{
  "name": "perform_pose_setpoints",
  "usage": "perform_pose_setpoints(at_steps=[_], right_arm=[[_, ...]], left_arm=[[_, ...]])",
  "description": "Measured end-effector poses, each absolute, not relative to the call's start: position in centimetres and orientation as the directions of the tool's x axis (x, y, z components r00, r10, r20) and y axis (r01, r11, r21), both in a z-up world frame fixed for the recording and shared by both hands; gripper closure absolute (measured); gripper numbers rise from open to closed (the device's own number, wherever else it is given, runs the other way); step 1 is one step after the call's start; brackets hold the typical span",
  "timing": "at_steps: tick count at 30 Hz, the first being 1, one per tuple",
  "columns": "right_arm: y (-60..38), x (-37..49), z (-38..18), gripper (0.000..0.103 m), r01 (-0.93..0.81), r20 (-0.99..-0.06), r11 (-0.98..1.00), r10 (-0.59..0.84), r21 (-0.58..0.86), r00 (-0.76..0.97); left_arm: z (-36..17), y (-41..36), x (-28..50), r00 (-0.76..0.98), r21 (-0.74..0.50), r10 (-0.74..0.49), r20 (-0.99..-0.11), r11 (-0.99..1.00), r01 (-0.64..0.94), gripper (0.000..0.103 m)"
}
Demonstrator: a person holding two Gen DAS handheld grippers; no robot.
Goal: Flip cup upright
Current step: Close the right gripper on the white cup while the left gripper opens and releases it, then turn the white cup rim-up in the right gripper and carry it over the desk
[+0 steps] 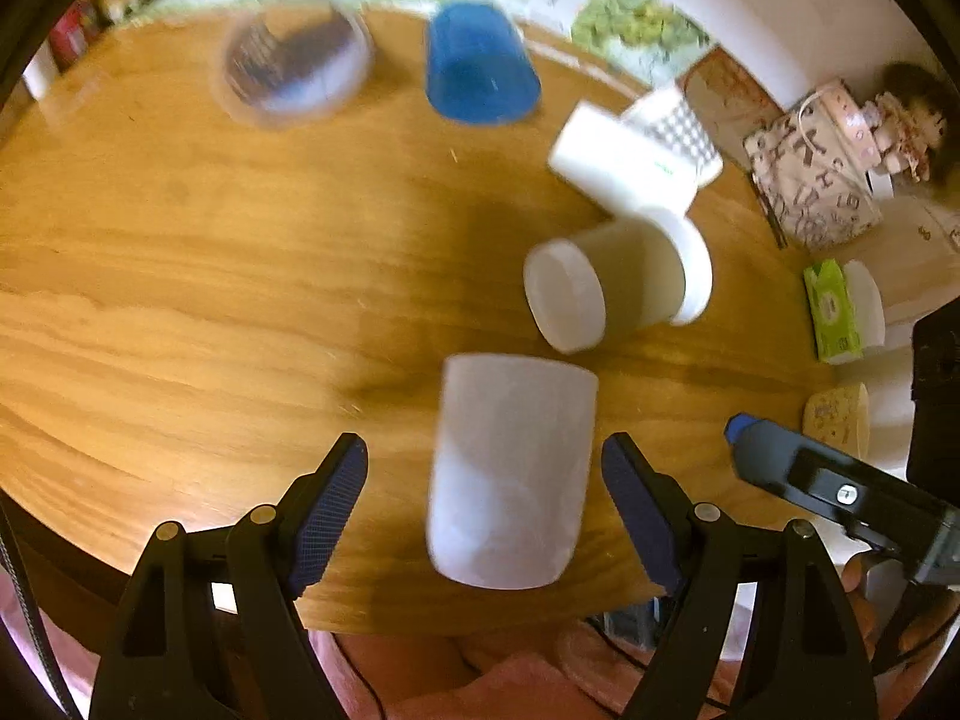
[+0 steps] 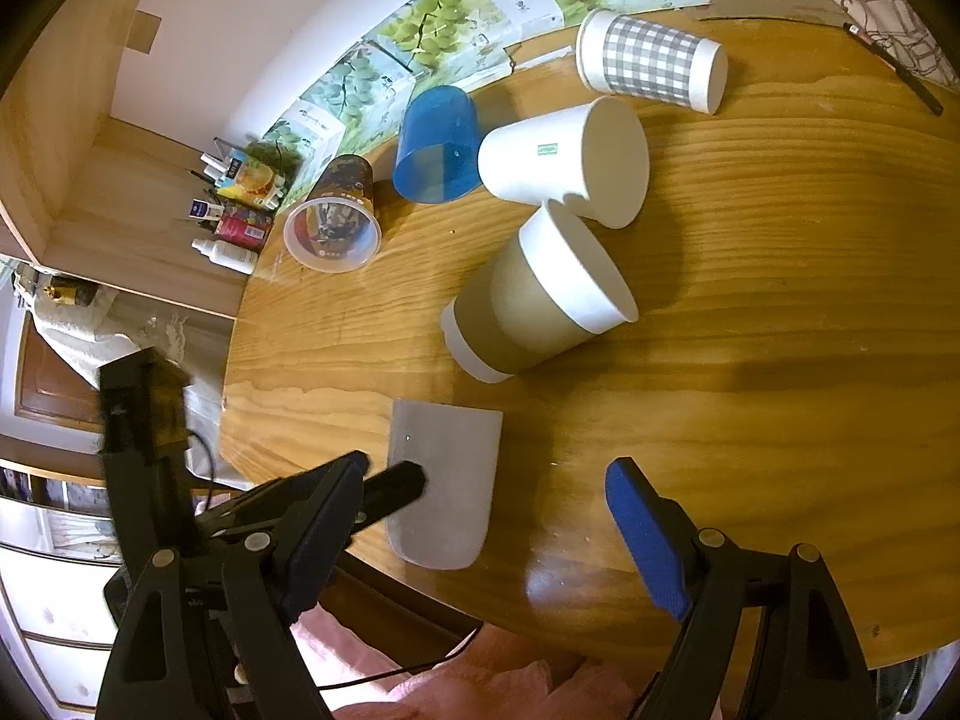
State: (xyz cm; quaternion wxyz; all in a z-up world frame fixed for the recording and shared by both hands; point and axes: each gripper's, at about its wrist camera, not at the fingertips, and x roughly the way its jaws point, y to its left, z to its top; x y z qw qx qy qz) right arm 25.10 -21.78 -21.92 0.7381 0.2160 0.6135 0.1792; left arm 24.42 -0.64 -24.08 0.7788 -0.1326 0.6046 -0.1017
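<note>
A plain white cup (image 1: 507, 474) lies on its side near the front edge of the round wooden table (image 1: 210, 276), its rounded base toward me. My left gripper (image 1: 483, 468) is open, its blue-padded fingers on either side of the cup without touching it. In the right wrist view the same cup (image 2: 447, 480) looks grey, and the left gripper's fingertips (image 2: 396, 483) reach it from the left. My right gripper (image 2: 486, 498) is open and empty, just in front of and right of the cup.
Several other cups lie on their sides further back: a white and tan paper cup (image 2: 540, 300), a white cup (image 2: 564, 162), a checked cup (image 2: 651, 60), a blue cup (image 2: 438, 147), and a clear printed cup (image 2: 336, 219). Bottles stand on a shelf (image 2: 228, 228).
</note>
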Motion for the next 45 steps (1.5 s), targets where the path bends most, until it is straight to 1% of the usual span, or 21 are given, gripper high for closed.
perform_pose_setpoints(at_steps=[3,6,11,15,18,24,27,30,35,45], right_arm=[[-21.1,25.2,-22.1,0.019,0.003,-0.831,0.845,0.525,0.534,0.184],[-20.4,25.2,-22.4,0.019,0.002,-0.834,0.849,0.518,0.528,0.189],[-19.0,25.1,-23.1,0.019,0.004,-0.843,0.860,0.499,0.510,0.200],[-17.6,25.1,-23.6,0.019,0.004,-0.855,0.877,0.467,0.480,0.224],[-16.7,24.9,-23.9,0.019,0.003,-0.862,0.888,0.445,0.460,0.242],[-15.0,24.8,-24.6,0.019,0.006,-0.894,0.933,0.344,0.361,0.287],[-14.6,24.8,-24.9,0.019,0.038,-0.906,0.950,0.284,0.311,0.315],[-14.3,24.9,-25.5,0.019,0.065,-0.908,0.950,0.269,0.305,0.321],[-13.4,25.2,-25.8,0.019,0.099,-0.917,0.955,0.234,0.279,0.324],[-11.0,25.3,-26.5,0.019,0.157,-0.934,0.958,0.185,0.241,0.306]], left_arm=[[-22.7,0.4,23.7,0.363,-0.289,-0.263,-0.894,0.957,-0.016,0.020],[-21.2,1.6,22.7,0.484,-0.229,-0.179,-0.857,0.972,-0.047,0.020],[-19.9,3.2,21.9,0.582,-0.174,-0.094,-0.808,0.981,-0.084,0.020],[-18.9,4.5,20.9,0.683,-0.112,0.018,-0.730,0.983,-0.145,0.020],[-19.1,5.3,20.9,0.690,-0.068,0.070,-0.720,0.983,-0.171,0.020],[-18.8,7.5,20.8,0.695,-0.093,0.069,-0.715,0.977,-0.193,0.020],[-18.4,8.0,20.7,0.710,-0.086,0.064,-0.702,0.981,-0.173,0.020],[-18.4,7.9,20.9,0.717,-0.061,0.052,-0.695,0.990,-0.130,0.020],[-19.2,7.3,21.8,0.700,-0.054,-0.016,-0.714,0.998,-0.032,0.020],[-20.8,8.1,23.7,0.633,-0.116,-0.153,-0.759,0.988,0.100,0.020]])
